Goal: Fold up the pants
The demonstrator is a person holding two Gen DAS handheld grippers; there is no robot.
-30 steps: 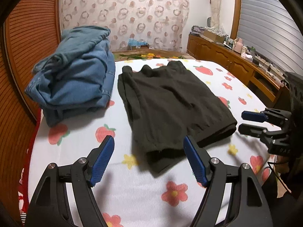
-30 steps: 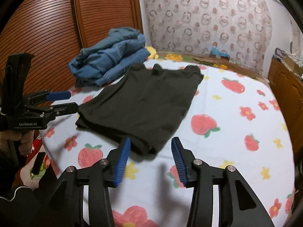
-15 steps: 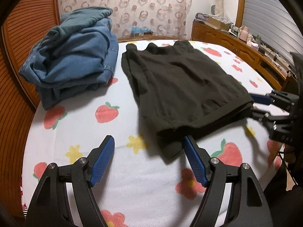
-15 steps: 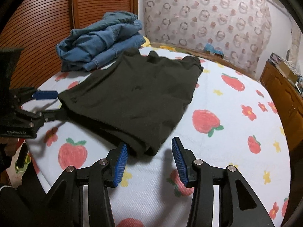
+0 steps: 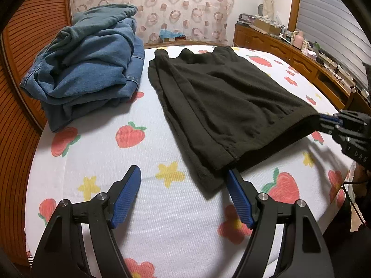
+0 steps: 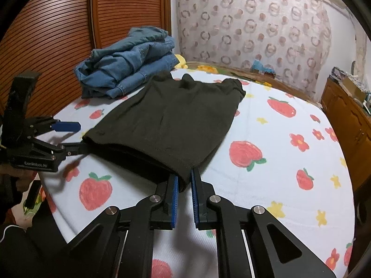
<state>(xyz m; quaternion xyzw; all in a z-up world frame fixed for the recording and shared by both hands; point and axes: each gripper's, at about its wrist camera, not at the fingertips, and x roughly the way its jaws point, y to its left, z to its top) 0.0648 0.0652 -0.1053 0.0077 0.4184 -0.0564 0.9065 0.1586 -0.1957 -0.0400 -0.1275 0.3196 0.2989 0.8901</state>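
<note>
Right tongs (image 6: 184, 180) just closed – pinching dark pants (image 6: 171, 120) corner, left tongs (image 5: 183, 185) wide, straddling hem

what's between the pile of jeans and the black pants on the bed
Only bare strawberry-print sheet separates the jeans from the black pants, clearest in the left wrist view.
</note>
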